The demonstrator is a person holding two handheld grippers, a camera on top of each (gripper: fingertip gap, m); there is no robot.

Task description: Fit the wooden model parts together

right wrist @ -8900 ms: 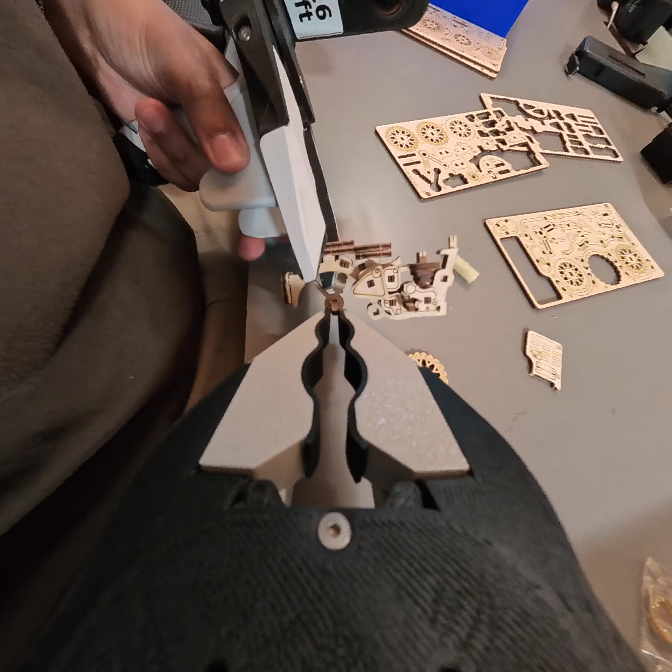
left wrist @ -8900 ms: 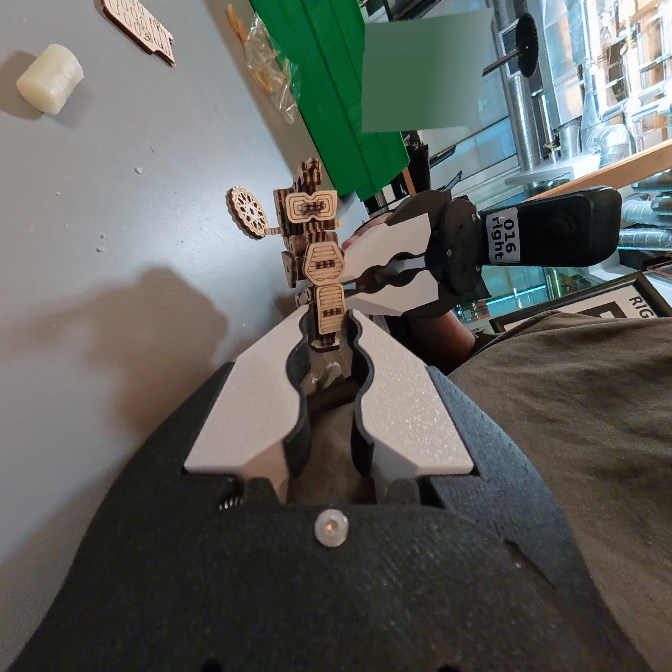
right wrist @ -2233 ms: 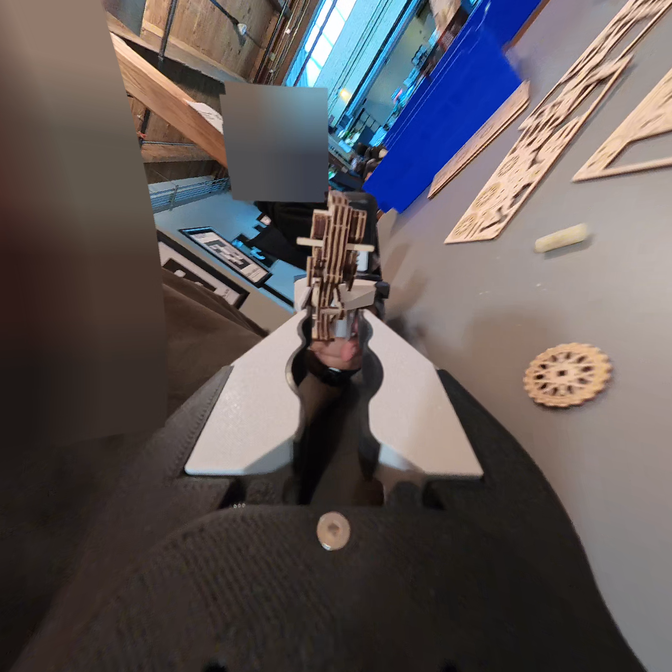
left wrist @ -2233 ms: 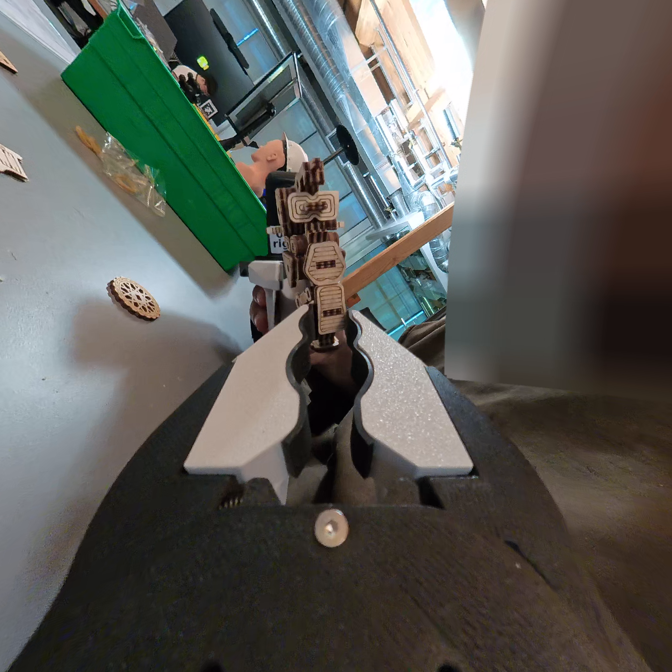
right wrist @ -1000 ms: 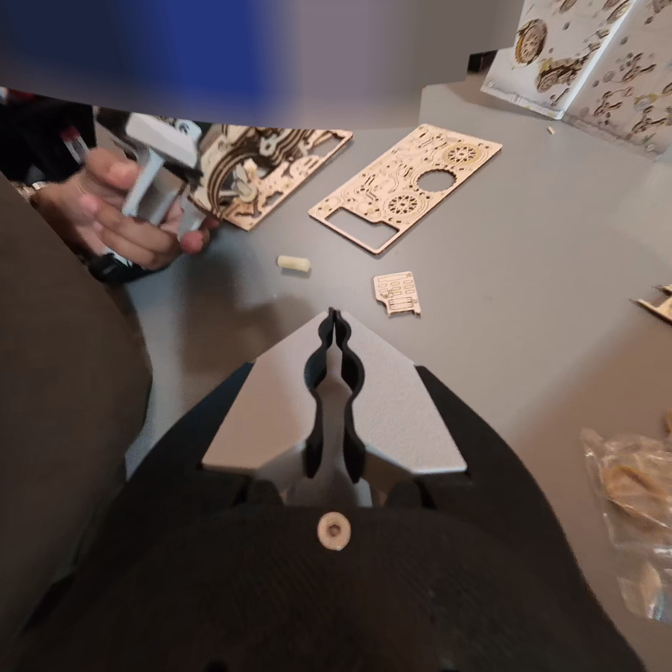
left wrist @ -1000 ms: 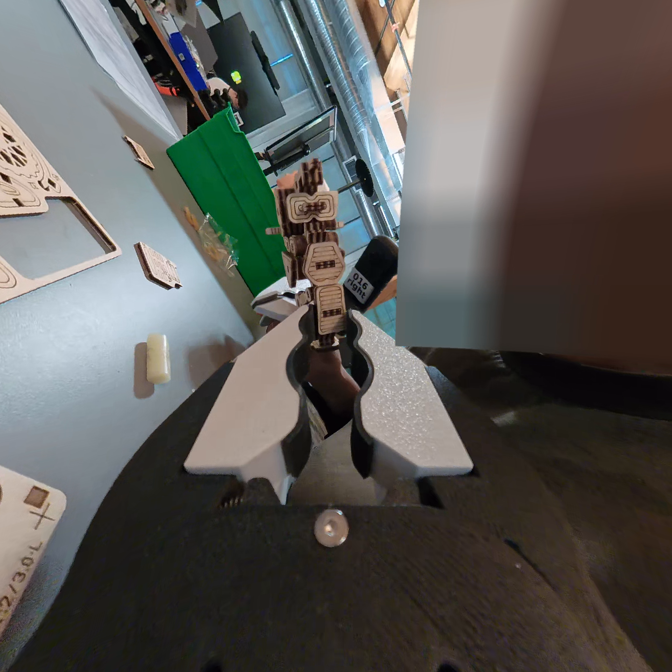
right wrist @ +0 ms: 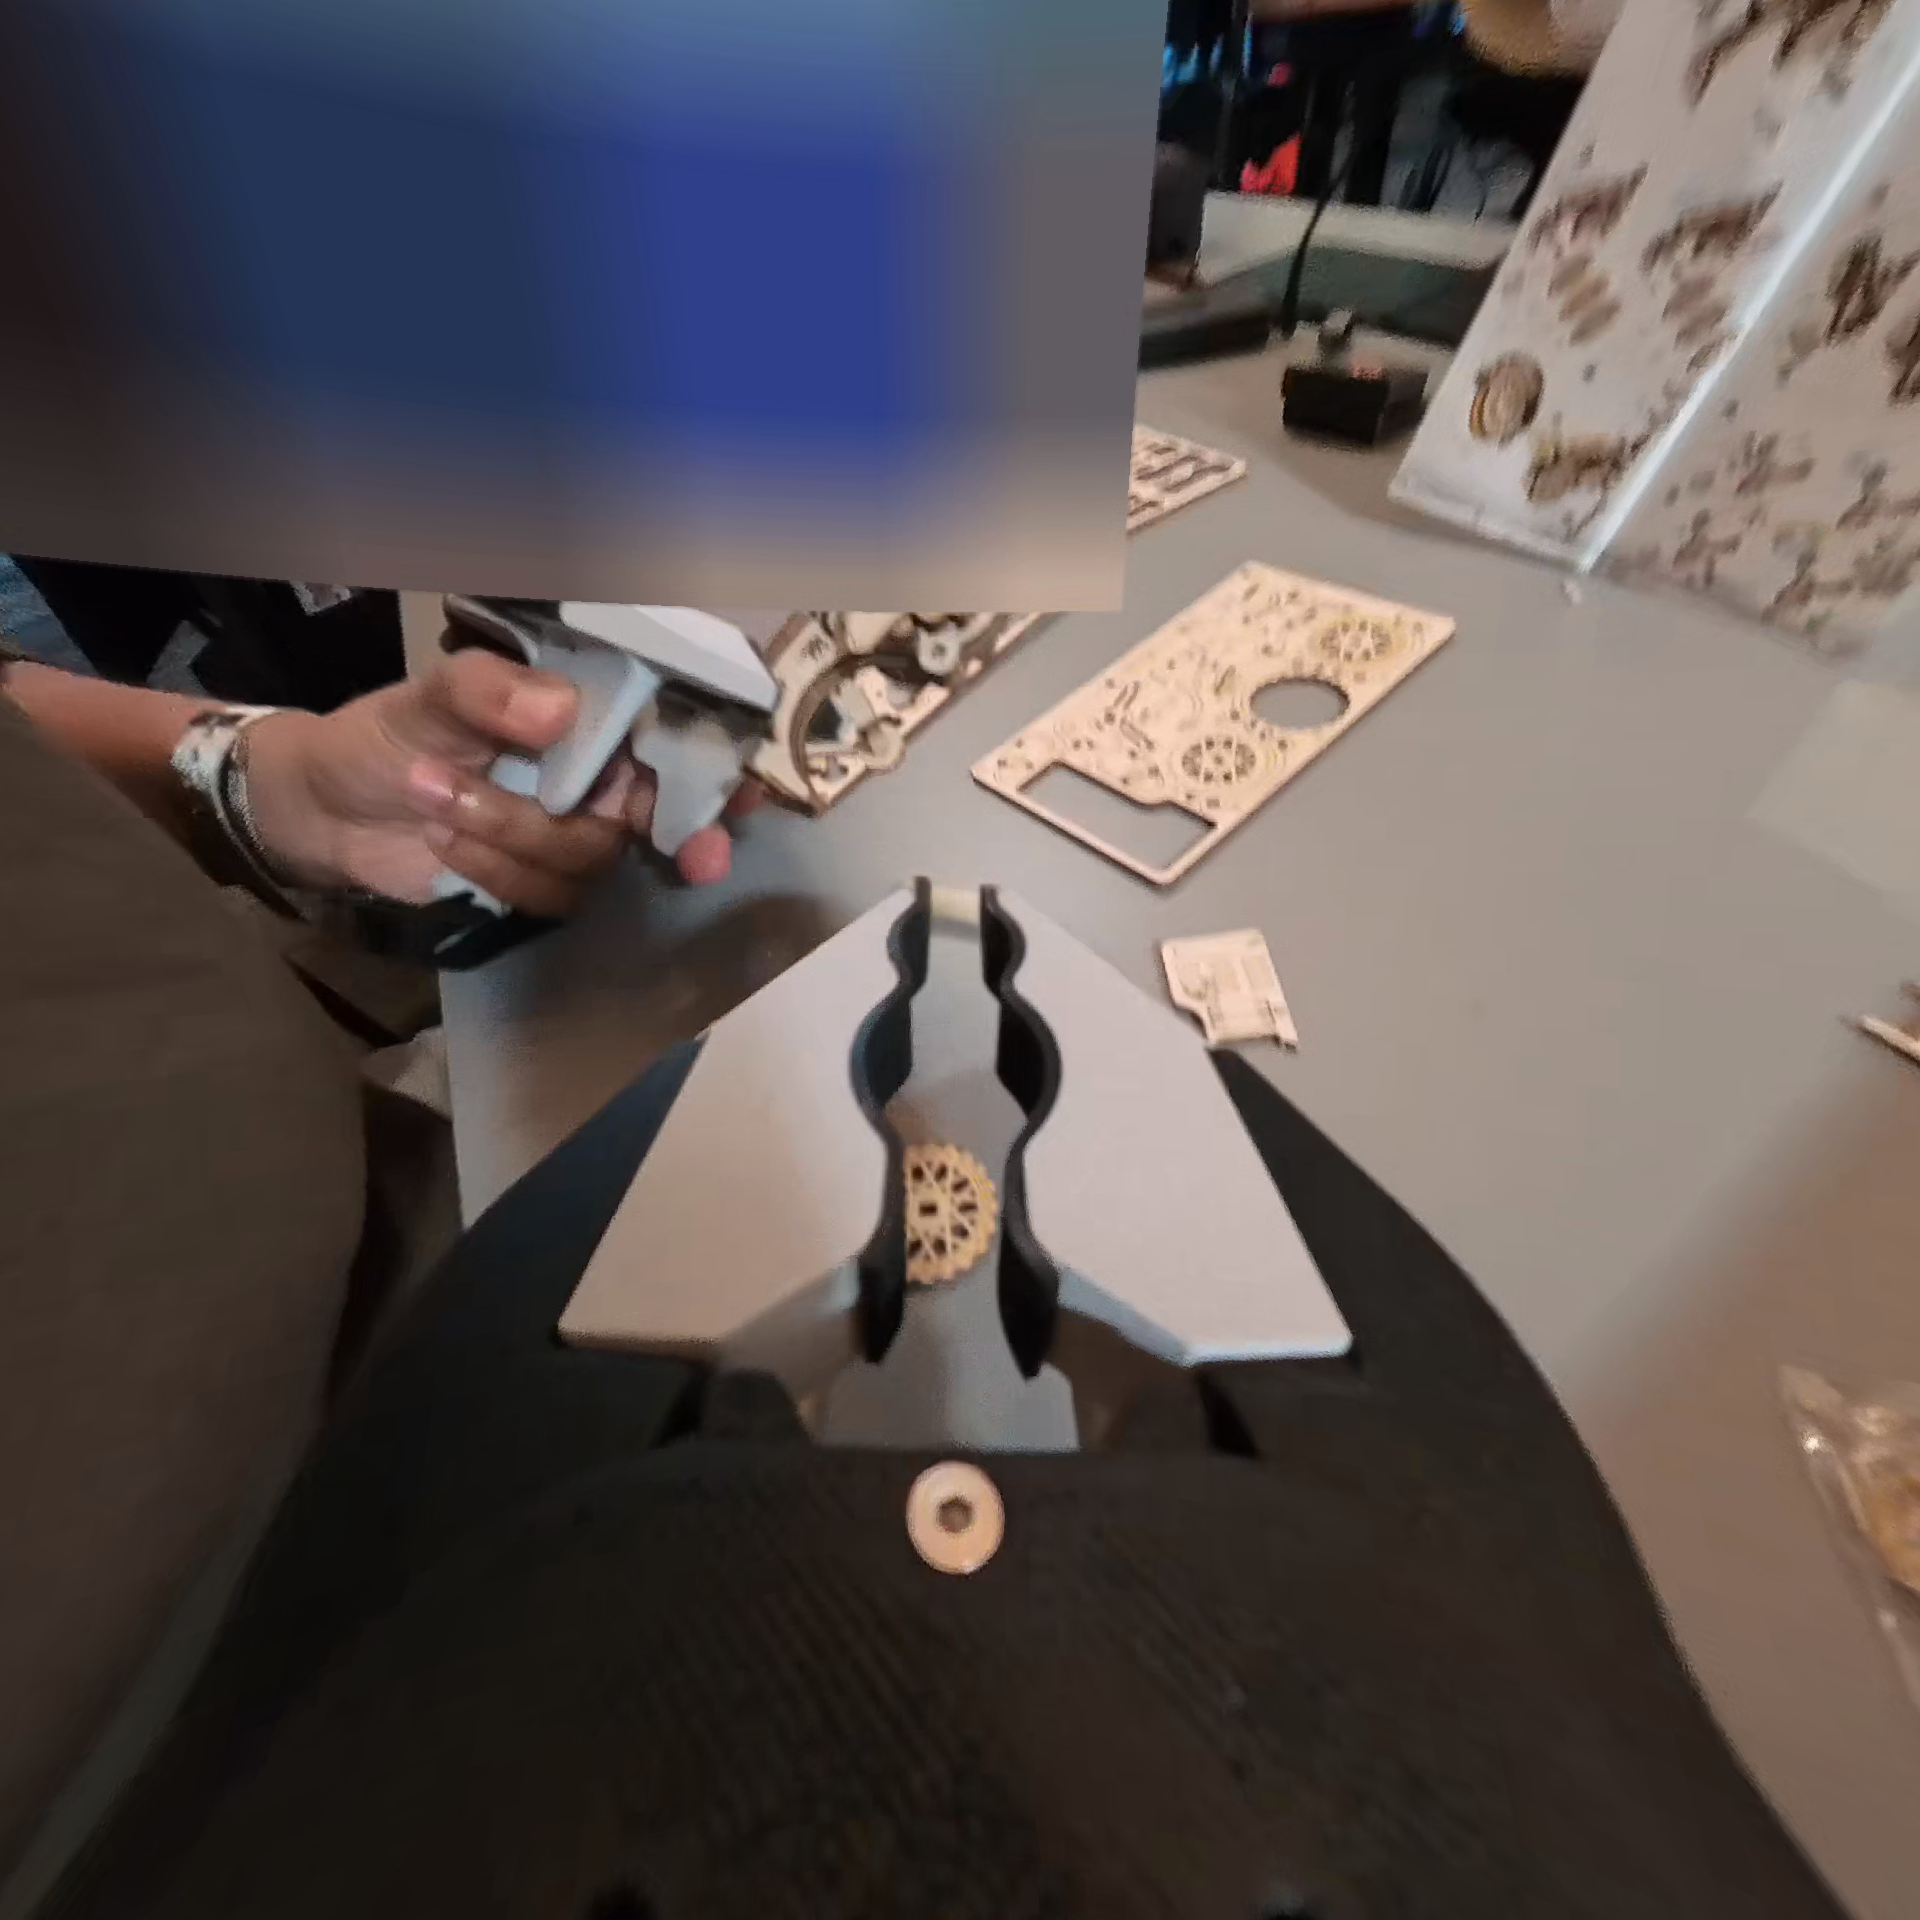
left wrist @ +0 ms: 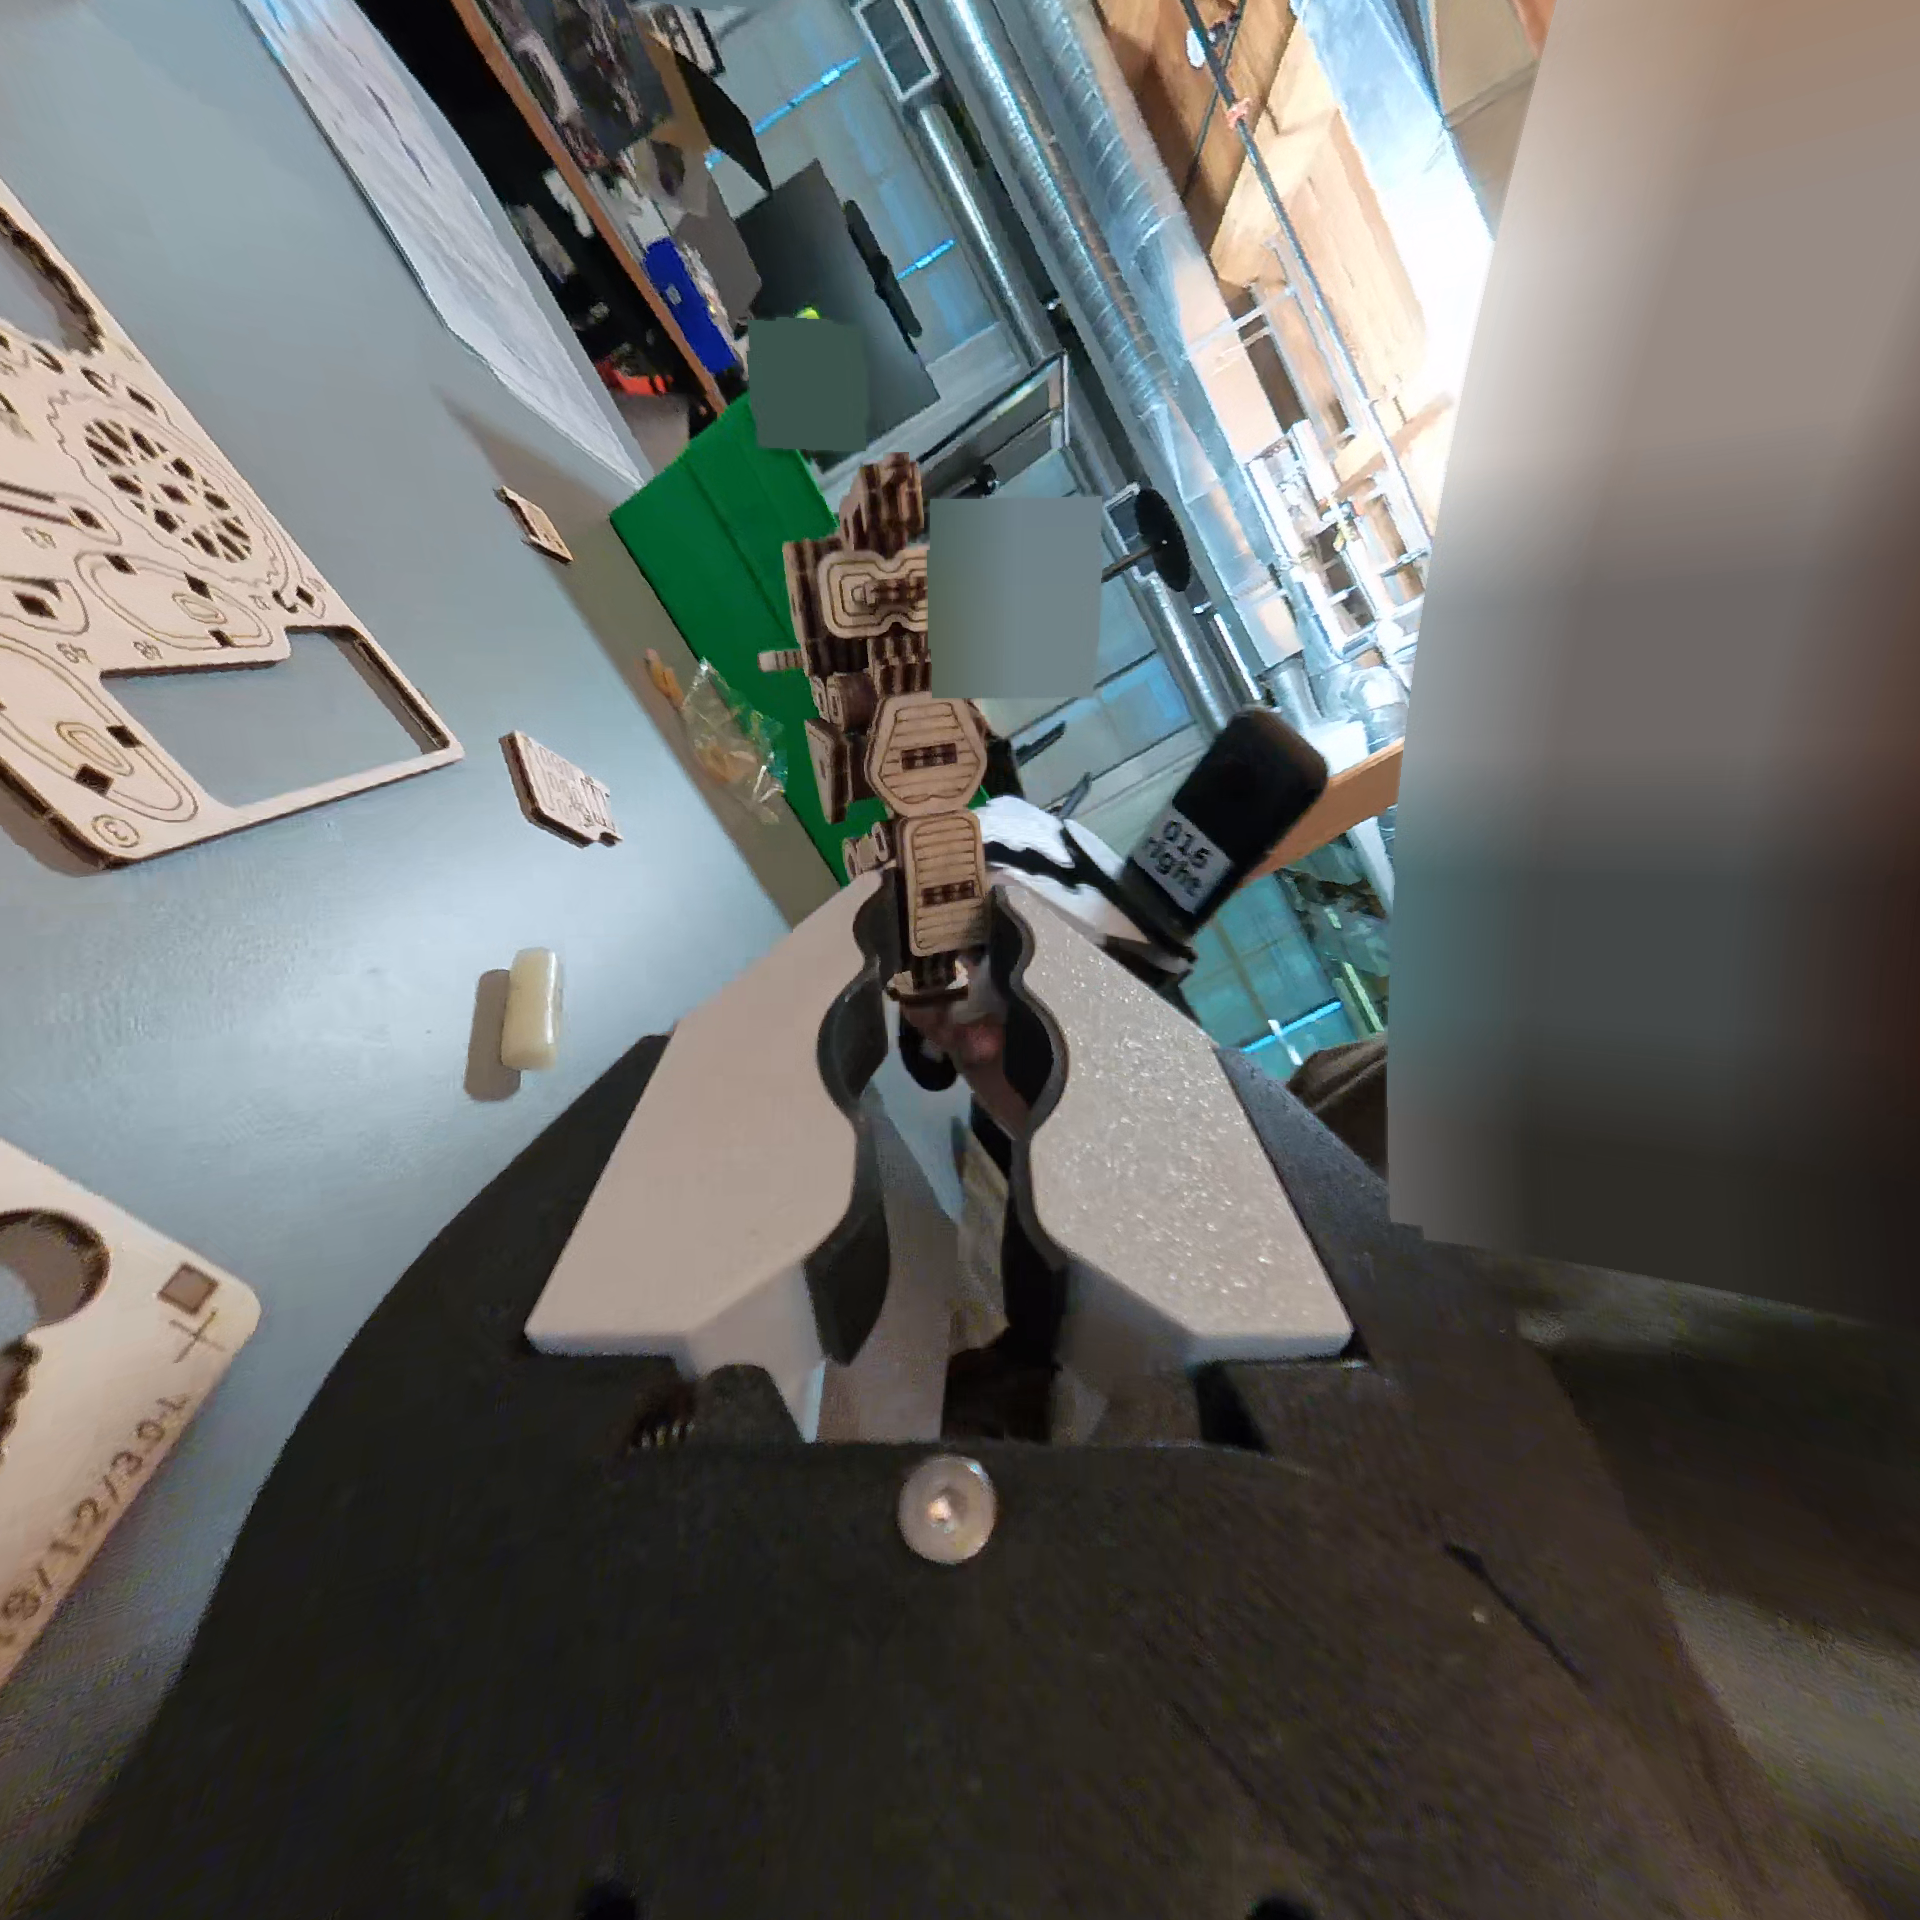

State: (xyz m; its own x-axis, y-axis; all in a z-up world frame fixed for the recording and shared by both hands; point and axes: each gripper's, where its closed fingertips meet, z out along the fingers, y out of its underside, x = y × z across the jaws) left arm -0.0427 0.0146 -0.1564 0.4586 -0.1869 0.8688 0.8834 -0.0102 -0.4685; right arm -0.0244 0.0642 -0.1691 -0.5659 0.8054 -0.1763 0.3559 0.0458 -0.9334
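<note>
Your left gripper [left wrist: 940,914] is clenched on the wooden model assembly [left wrist: 902,717], a stack of laser-cut plywood plates with dark scorched edges, held upright above the smooth grey table [left wrist: 312,935]. Your right gripper [right wrist: 951,899] hangs released, its wavy black-lined jaws parted over a spoked wooden gear wheel [right wrist: 948,1216] lying flat on the table. A small cream waxy block [left wrist: 532,1006] and a perforated plywood parts sheet [right wrist: 1216,717] lie nearby.
</note>
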